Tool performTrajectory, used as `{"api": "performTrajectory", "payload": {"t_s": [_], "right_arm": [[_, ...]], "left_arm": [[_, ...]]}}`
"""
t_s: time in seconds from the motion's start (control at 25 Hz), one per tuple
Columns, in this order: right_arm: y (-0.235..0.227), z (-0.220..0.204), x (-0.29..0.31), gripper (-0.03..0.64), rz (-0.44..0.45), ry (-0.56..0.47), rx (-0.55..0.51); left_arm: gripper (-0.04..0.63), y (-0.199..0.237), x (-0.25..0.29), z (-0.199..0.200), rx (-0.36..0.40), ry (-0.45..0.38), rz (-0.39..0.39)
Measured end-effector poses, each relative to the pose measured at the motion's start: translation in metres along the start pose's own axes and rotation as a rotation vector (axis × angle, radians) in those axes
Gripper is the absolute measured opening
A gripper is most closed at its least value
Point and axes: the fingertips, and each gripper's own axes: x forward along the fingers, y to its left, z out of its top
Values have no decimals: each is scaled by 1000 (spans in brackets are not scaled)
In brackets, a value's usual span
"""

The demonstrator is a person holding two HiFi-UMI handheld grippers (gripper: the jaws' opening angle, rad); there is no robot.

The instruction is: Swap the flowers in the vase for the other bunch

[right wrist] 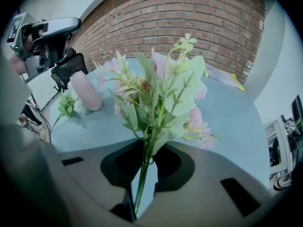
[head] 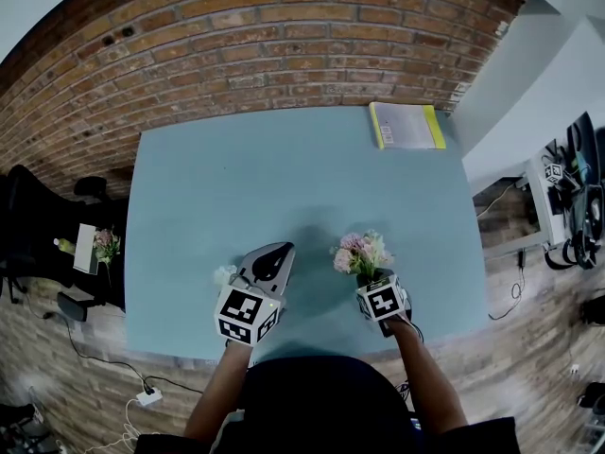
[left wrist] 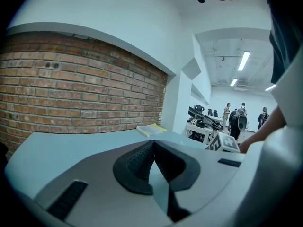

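Observation:
My right gripper [head: 371,274] is shut on the green stems of a bunch of pink flowers [head: 360,252], which stands upright above the blue table [head: 284,178]. In the right gripper view the stems run between the jaws of the right gripper [right wrist: 149,150] and the pink flowers [right wrist: 161,79] fill the middle. A pink vase [right wrist: 87,91] stands on the table to the left, with a white and green bunch [right wrist: 69,105] lying beside it. My left gripper [right wrist: 66,68] hovers over the vase. The left gripper [left wrist: 152,144] is shut with nothing between its jaws. In the head view the left gripper [head: 274,252] hides the vase; the white bunch [head: 224,274] shows at its left.
A book with a yellow edge [head: 406,126] lies at the table's far right corner. A brick wall [head: 265,36] backs the table. A dark chair [head: 28,225] stands at the left, and a bench with equipment [head: 567,197] at the right. People [left wrist: 236,117] stand far off.

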Motion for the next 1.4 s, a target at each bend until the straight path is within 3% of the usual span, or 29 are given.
{"api": "performTrajectory", "payload": {"t_s": [0.8, 1.2, 1.4], "right_arm": [[41, 33, -28, 61, -3, -121, 3], [74, 48, -40, 61, 19, -172, 32], [90, 52, -39, 61, 23, -178, 38]], "left_arm": [[9, -2, -37, -1, 24, -20, -10], [9, 4, -66, -5, 15, -31, -1], [9, 12, -81, -4, -26, -55, -1]]}}
